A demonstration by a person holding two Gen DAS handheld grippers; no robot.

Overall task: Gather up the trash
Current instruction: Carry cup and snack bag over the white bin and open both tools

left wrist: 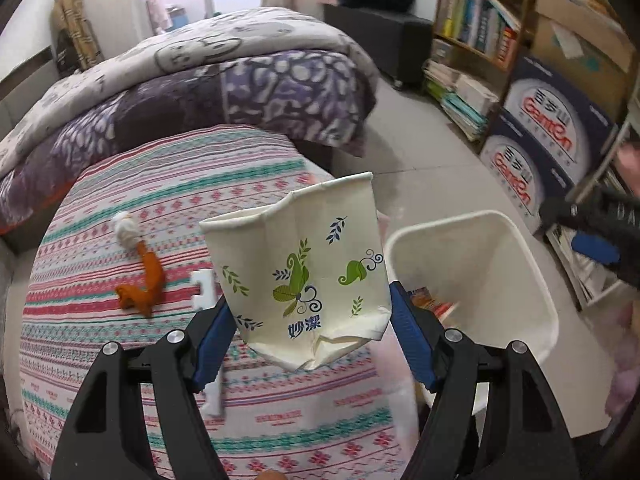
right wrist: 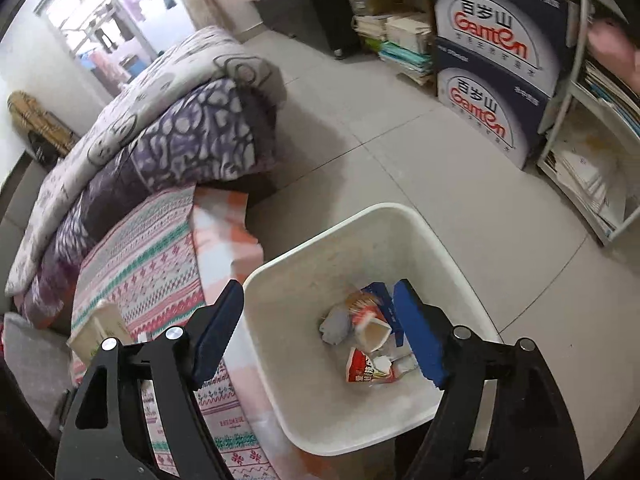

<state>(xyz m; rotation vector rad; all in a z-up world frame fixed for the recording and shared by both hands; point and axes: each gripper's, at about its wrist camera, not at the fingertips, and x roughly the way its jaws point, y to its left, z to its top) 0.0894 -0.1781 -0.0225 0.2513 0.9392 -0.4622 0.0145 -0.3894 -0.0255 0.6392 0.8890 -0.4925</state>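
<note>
The white trash bin [right wrist: 360, 420] is standing on the floor beside the bed [left wrist: 100, 340]. The left hand-held gripper [left wrist: 310, 320] is pinching a crushed paper cup [left wrist: 300, 276] over the bed, so an early release is risking a miss. The right hand-held gripper [right wrist: 320, 332] is hanging spread and empty over the bin.
</note>
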